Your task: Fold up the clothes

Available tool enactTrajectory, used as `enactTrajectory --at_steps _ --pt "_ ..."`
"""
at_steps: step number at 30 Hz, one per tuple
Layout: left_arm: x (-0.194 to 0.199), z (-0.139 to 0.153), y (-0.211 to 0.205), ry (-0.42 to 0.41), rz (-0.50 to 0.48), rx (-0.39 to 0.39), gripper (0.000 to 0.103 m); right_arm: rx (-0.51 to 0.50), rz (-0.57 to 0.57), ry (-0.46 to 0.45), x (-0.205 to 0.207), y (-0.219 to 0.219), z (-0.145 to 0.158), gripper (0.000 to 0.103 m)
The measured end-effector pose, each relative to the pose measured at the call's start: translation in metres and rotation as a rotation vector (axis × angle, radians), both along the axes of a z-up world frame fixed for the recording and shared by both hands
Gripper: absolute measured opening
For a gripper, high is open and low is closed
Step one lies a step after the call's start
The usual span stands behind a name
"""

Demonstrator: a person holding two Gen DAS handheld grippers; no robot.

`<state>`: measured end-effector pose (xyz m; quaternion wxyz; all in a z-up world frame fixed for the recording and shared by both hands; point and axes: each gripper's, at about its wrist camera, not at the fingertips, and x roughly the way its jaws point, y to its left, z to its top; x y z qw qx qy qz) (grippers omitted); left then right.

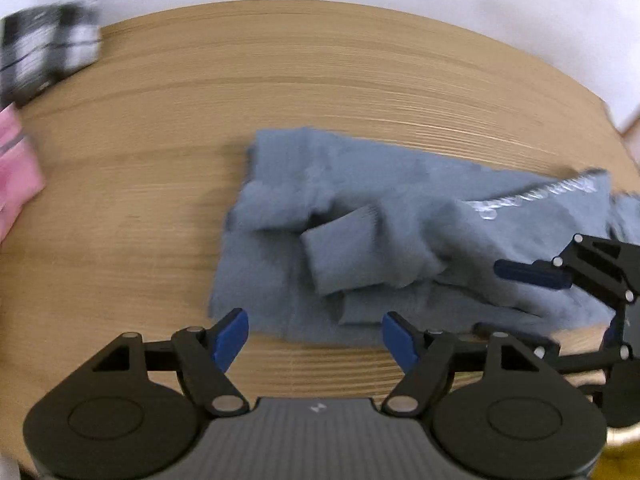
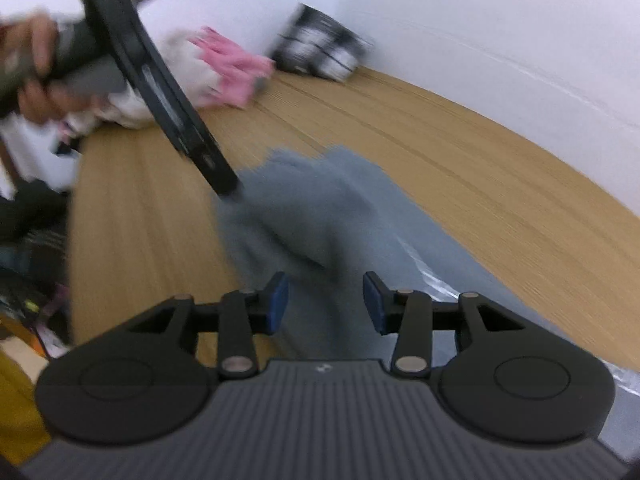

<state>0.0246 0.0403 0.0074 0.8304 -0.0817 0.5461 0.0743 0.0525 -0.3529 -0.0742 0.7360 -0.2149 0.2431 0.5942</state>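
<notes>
Left gripper [image 1: 314,338] nearest lens, jaws wide apart, holding nothing, hovering at near hem of grey sweatshirt [image 1: 400,232]. Right gripper [image 2: 326,306] also spread, empty, above garment. Sweatshirt lies crumpled mid tabletop [image 1: 140,200], 1 sleeve cuff folded across body. Risk: pinching 1 layer only, fold skews; grippers near each other, may collide. Motion blur; pink cloth [image 1: 16,168] cut off, garment's right end hidden.

A plain domestic room, it seems: a light wooden tabletop [image 1: 160,200] pushed against a bare white wall [image 2: 480,20], heaped pink and white laundry [image 2: 224,68] at its corner.
</notes>
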Motion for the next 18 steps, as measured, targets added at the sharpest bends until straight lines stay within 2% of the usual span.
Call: enactTrajectory --at_steps 3,9,12,16,18 --pt "-0.011 -0.004 -0.002 -0.030 0.003 0.058 0.076 0.024 0.041 0.006 0.000 0.022 -0.006 0.044" --pt "-0.001 -0.019 0.007 -0.030 -0.143 0.122 0.079 -0.052 -0.096 -0.073 0.005 0.068 -0.028 0.044" --pt "0.012 -0.036 0.021 -0.001 -0.205 0.091 0.079 -0.072 -0.152 -0.109 0.002 0.083 -0.036 0.046" --pt "0.016 -0.039 0.036 -0.009 -0.302 0.067 0.079 -0.083 -0.240 -0.144 -0.007 0.096 -0.044 0.045" --pt "0.017 -0.038 0.040 -0.016 -0.337 0.058 0.079 -0.082 -0.270 -0.138 -0.010 0.098 -0.044 0.034"
